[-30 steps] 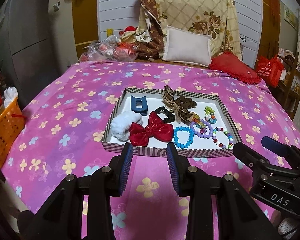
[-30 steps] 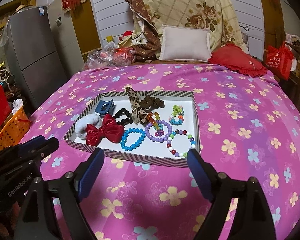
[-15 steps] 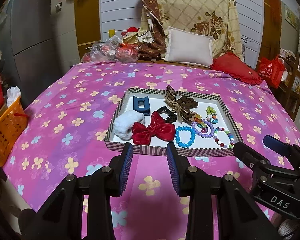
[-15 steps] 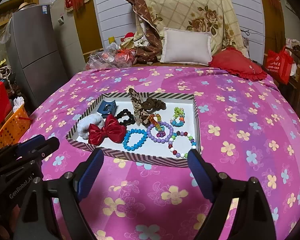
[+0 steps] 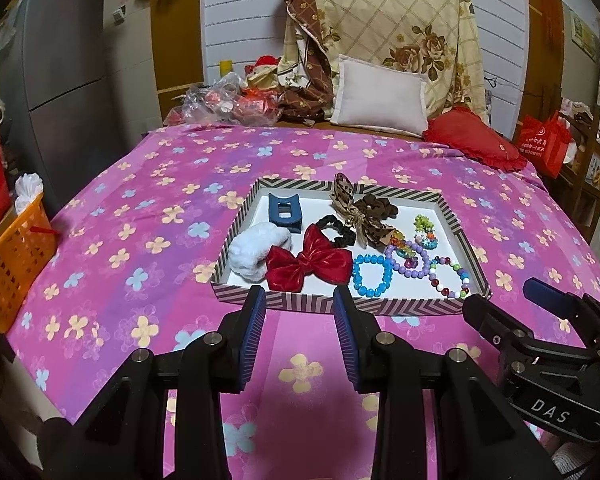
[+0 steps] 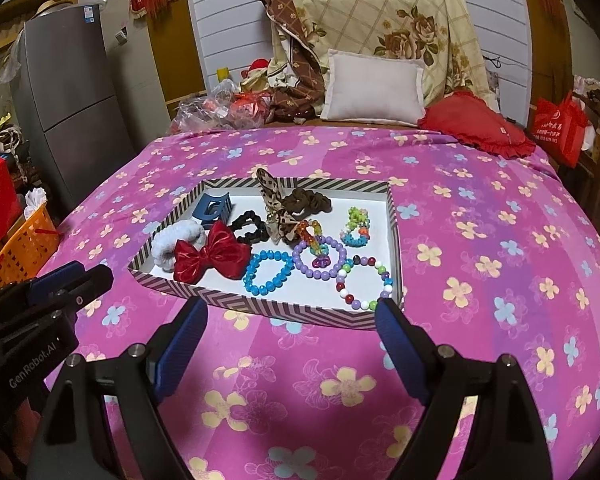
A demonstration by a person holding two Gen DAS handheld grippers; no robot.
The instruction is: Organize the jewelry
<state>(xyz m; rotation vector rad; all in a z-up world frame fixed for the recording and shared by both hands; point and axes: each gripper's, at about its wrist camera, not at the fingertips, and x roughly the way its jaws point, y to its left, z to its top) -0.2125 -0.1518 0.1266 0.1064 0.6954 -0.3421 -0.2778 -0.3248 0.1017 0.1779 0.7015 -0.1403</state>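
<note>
A striped-rim tray lies on the pink flowered bedspread. It holds a red bow, white scrunchie, blue claw clip, black scrunchie, leopard bow, brown scrunchie, blue bead bracelet, purple bracelet, multicoloured bracelet and a green bead piece. My left gripper is open and empty, just before the tray's near rim. My right gripper is wide open and empty, also before the rim.
An orange basket stands off the bed's left edge. A white pillow, red cushion and plastic bags lie at the bed's far end. A grey fridge stands at left, a red bag at right.
Both grippers have drawn back and risen slightly, so the tray sits a little farther away. Jaw openings are unchanged and nothing was touched.
</note>
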